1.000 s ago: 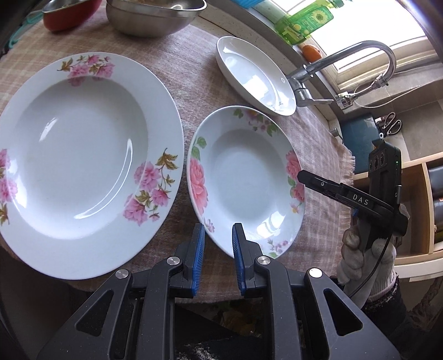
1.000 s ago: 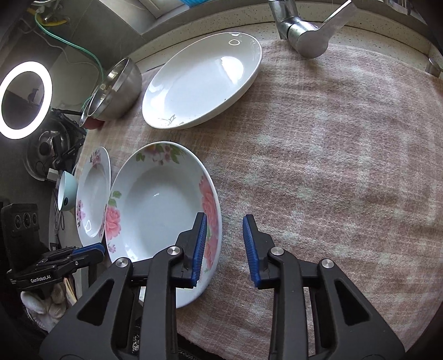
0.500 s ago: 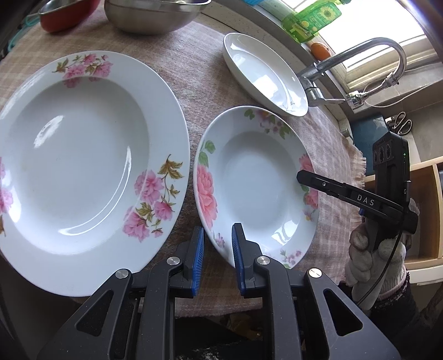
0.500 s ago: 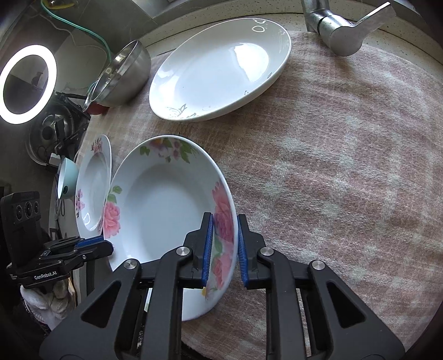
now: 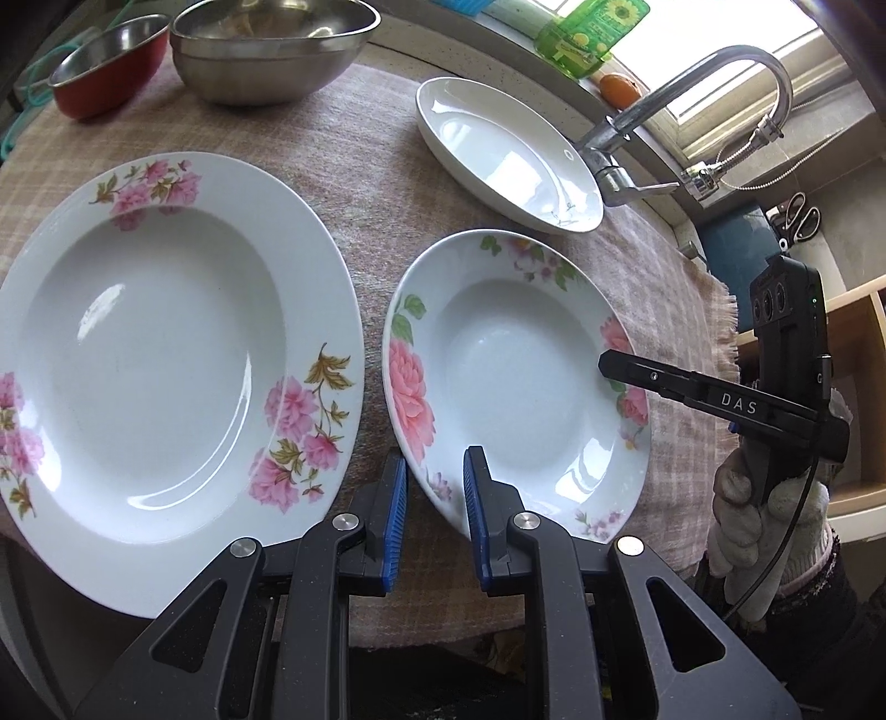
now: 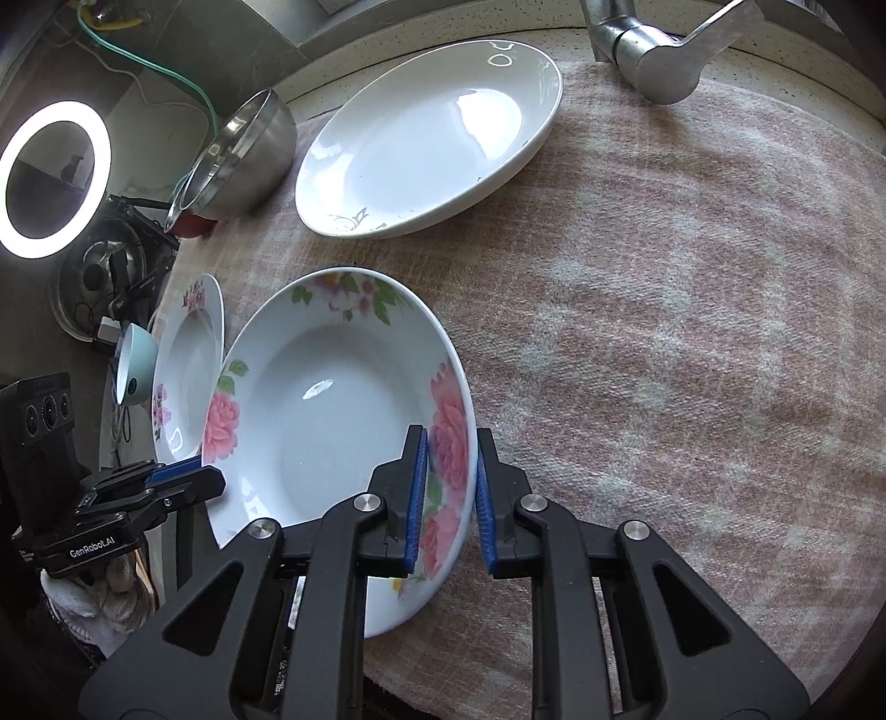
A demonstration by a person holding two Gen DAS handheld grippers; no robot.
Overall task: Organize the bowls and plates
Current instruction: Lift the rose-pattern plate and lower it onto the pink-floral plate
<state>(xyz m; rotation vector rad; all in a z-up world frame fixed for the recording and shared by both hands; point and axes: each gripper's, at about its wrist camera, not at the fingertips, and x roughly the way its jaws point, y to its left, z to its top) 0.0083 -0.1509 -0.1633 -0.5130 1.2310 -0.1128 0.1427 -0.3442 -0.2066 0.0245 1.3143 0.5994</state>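
- My right claw (image 6: 448, 493) is clamping the near right rim of the small rose plate (image 6: 332, 421); the blue pads are pressing the rim from inside and outside, because the rim is the only thin part that I can pinch.
- The small rose plate is tilting, with the held side up, and I am judging that I am lifting it to stack it on another plate.
- My left claw (image 5: 431, 515) is standing with its fingers apart at the near edge of the checked cloth (image 5: 376, 183), in the gap between the two flowered plates. The right finger is overlapping the small plate's rim in the left view, but I cannot tell if it is touching; it is holding nothing.
- The large flowered plate (image 5: 160, 354) is lying flat on the left, just beside the small one, probably as the base for the stack. Its near left part is being cut off by the picture.
- In the right view this large plate is mostly hidden behind the small one.
- Farther, the plain white dish (image 5: 509, 155) is lying near the tap (image 5: 681, 105).
- At the far left the steel bowl (image 5: 271, 44) and the red bowl (image 5: 105, 66) are waiting; what is inside the steel bowl I cannot make out.
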